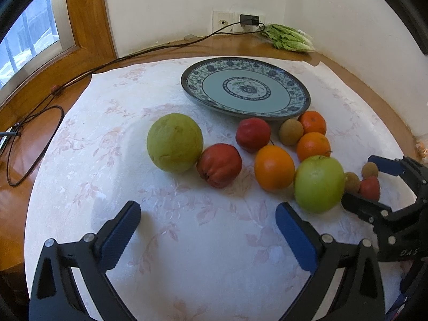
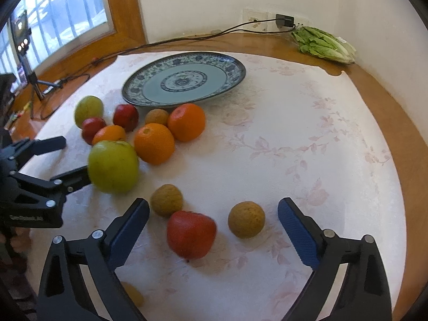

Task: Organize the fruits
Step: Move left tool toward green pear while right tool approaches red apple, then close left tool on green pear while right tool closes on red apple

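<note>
Sitting bare on the flowered cloth (image 1: 187, 240), the patterned plate (image 1: 294, 93) holds nothing; all the fruit lies on the cloth in front of it. In the left wrist view a big yellow-green pear-like fruit (image 1: 174, 142) touches a red fruit (image 1: 219, 165), with a second red fruit (image 1: 252, 134), three oranges (image 1: 274, 167) and a small brown fruit (image 1: 291, 132) clustered just below the plate's near edge. A green apple (image 1: 319, 184) sits at the near right of that cluster.

The left claw (image 1: 207, 227) is spread wide and released, hovering over bare cloth with nothing between its fingers. The right claw (image 2: 214, 219) is also spread wide and empty; between its fingers on the cloth lie a red fruit (image 2: 191, 234) and two small brown fruits (image 2: 246, 219), none of them touched by the pads.

The red fruit in the right wrist view is blurred. Something yellowish (image 2: 133, 293) peeks out beneath the right claw's left finger, too hidden to identify. In the left wrist view the apple covers part of the right claw's lower finger. A bag of lettuce (image 1: 289, 38) lies by the wall, next to a plugged-in charger (image 1: 249, 20) whose cable runs off across the wooden table (image 1: 40, 147)
</note>
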Demonstrator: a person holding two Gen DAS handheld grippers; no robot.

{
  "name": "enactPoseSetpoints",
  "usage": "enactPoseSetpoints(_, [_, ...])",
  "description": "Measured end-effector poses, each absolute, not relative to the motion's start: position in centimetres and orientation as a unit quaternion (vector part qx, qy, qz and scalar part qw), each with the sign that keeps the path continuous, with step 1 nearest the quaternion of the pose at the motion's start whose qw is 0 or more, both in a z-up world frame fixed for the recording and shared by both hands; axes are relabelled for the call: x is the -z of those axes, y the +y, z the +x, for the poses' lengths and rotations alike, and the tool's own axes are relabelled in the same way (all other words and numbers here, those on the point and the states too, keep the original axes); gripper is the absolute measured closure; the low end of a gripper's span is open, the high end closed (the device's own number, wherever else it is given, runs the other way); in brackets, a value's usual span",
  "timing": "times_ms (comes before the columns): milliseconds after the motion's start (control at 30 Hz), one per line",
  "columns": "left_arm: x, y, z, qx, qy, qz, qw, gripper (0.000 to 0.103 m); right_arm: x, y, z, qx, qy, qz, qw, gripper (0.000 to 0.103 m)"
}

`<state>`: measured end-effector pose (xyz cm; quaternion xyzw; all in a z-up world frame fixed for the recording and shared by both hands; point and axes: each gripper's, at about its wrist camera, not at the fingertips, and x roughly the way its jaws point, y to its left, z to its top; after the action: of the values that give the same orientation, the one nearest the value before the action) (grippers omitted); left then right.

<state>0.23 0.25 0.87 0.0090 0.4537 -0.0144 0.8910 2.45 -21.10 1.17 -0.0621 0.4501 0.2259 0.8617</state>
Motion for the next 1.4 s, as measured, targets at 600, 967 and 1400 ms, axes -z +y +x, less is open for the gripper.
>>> enactPoseSetpoints(600, [-3.9, 2.8, -0.6, -0.011, 0.431, -0.007, 0.902, 0.001, -3.4, -22.4, -0.4, -0.257, 0.435, -0.043, 0.862, 0.011])
enactPoseSetpoints(967, [-5.5, 4.1, 2.2, -0.026, 0.421, -0.022, 0.907, 0.012, -3.4, -22.7, -0.6, -0.261, 0.439, -0.043, 0.859, 0.032])
enactPoseSetpoints(1400, [-4.0, 4.9, 4.1, -0.015, 0.459, -0.064, 0.886, 0.038, -3.4, -23.1, -0.2, -0.255, 0.444, -0.025, 0.859, 0.053])
